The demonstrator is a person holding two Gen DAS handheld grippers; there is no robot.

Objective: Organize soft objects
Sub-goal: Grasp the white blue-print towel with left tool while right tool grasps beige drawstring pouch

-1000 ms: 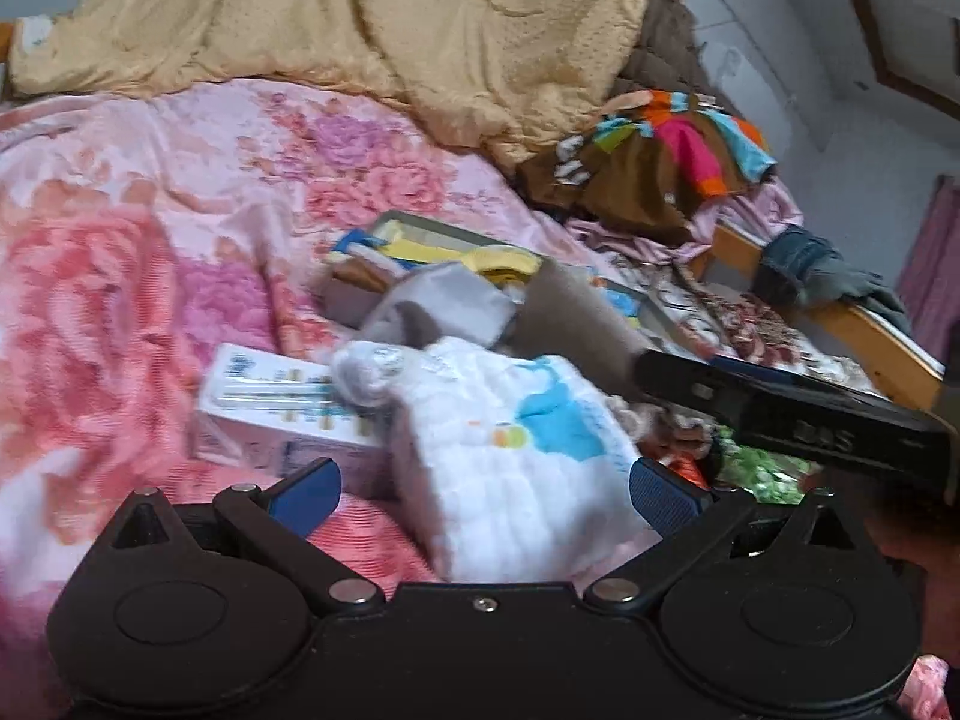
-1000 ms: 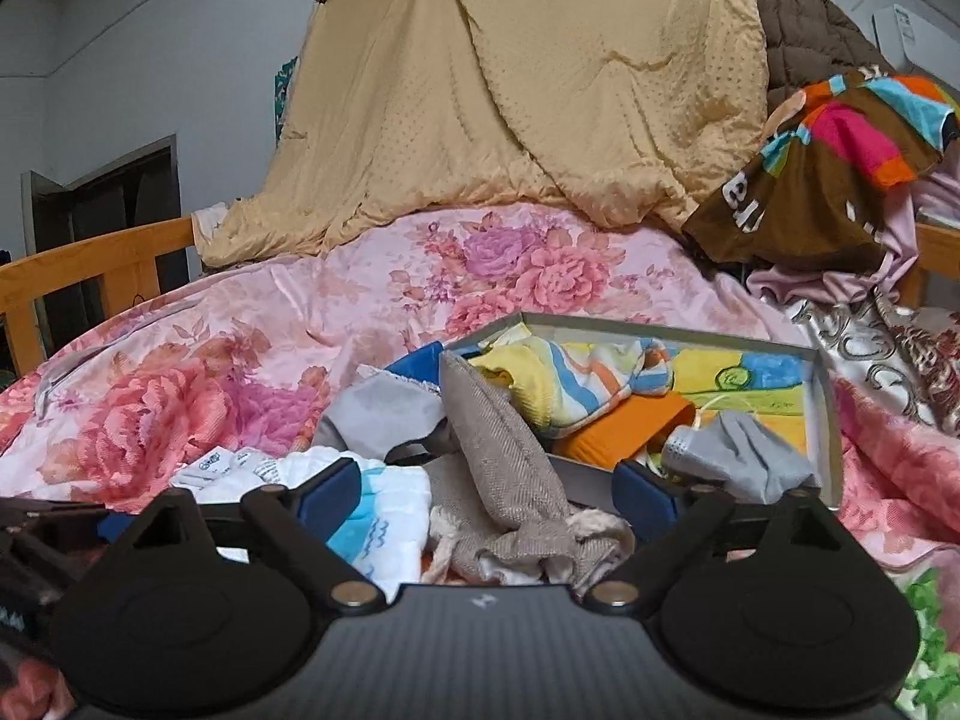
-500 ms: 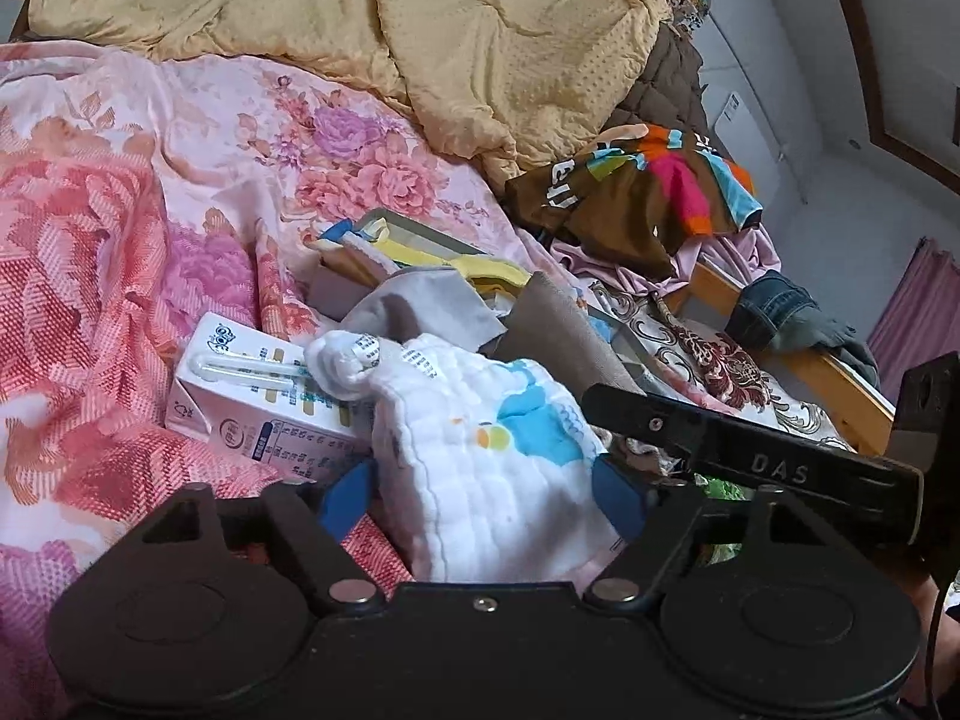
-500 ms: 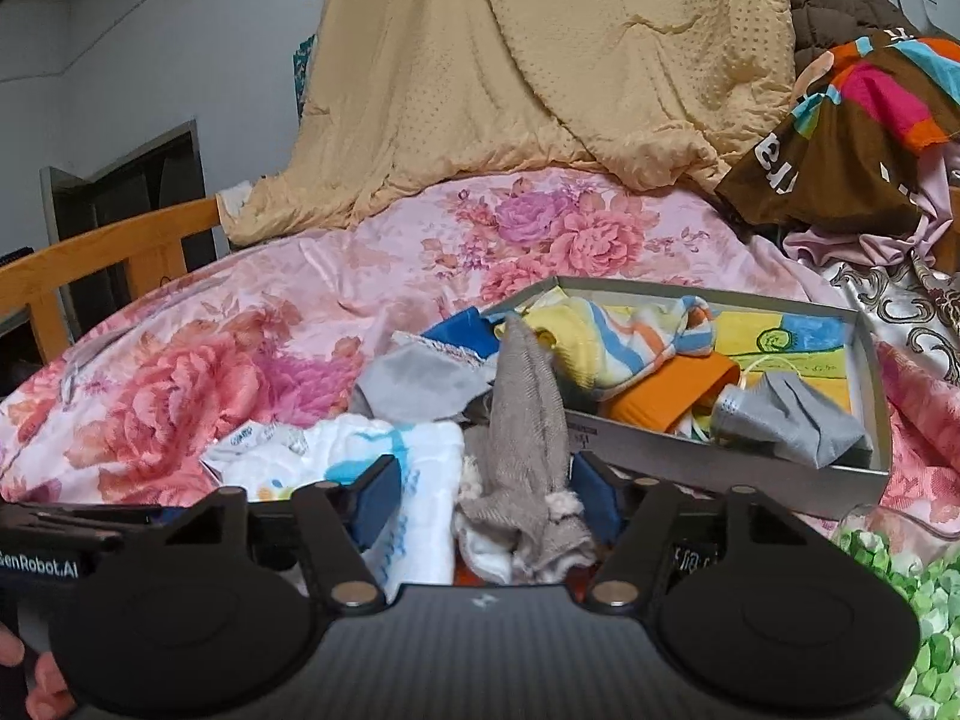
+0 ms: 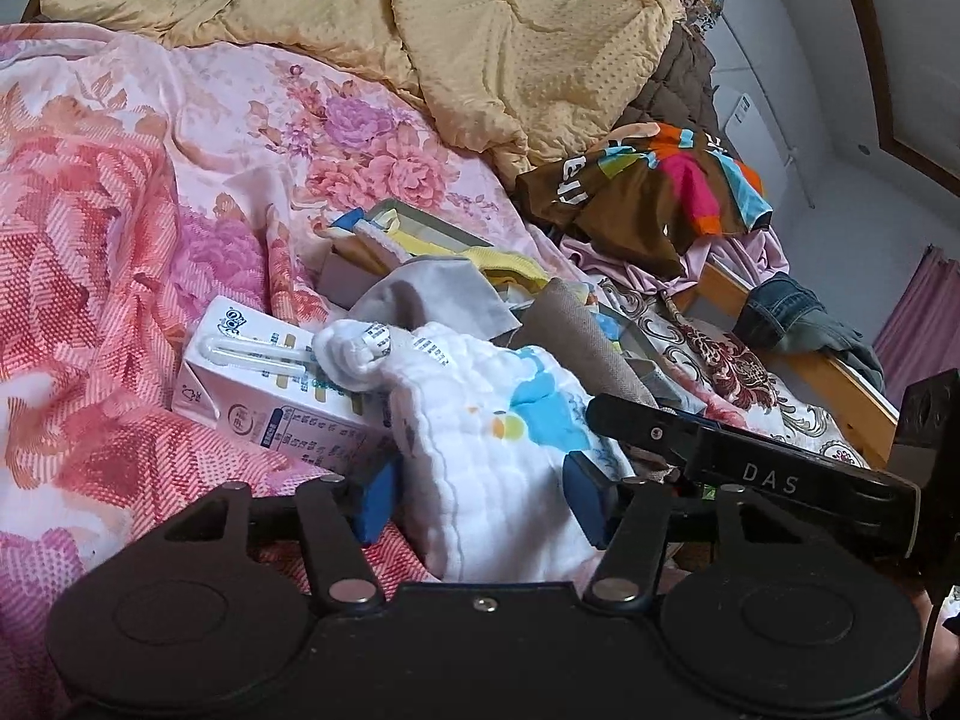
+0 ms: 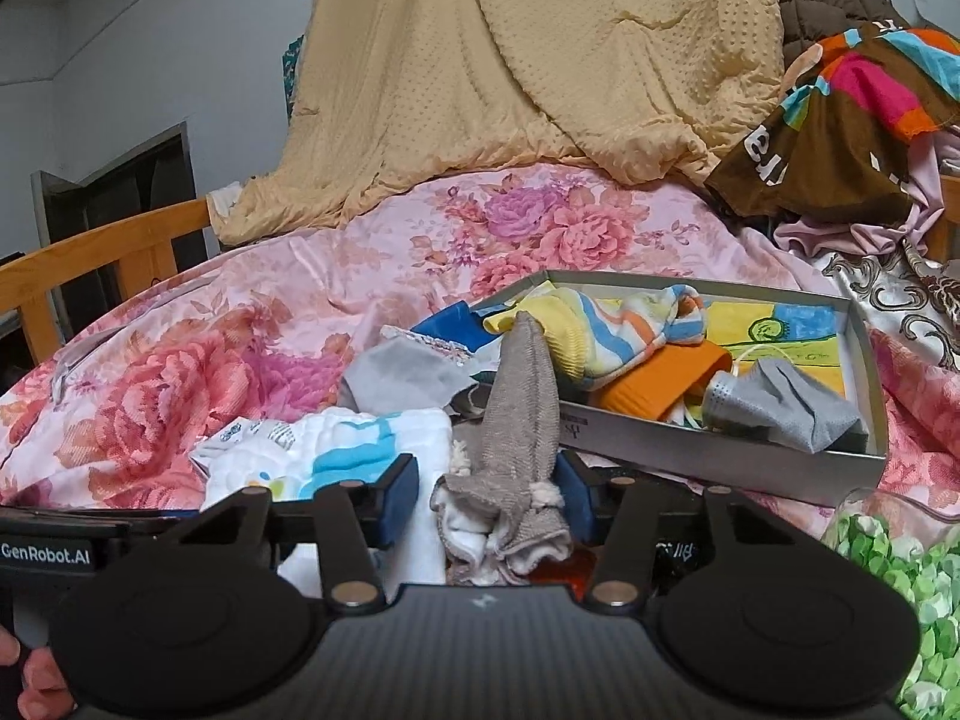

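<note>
we see a bed with a pink floral quilt [image 6: 372, 276] and a wooden rail [image 6: 102, 252]. on the quilt lie a grey shallow box [image 6: 864, 396], a white milk carton [image 5: 270, 396], a white gauze cloth [image 5: 498, 468], a grey-brown knit cloth [image 6: 522, 420], a heaped yellow blanket [image 6: 540, 78] and a brown multicoloured garment [image 6: 840, 138].

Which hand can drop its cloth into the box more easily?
Right. Its hand-held gripper has been closing around the brown cloth, and the grey box lies just ahead, nearer than to the left one.
</note>
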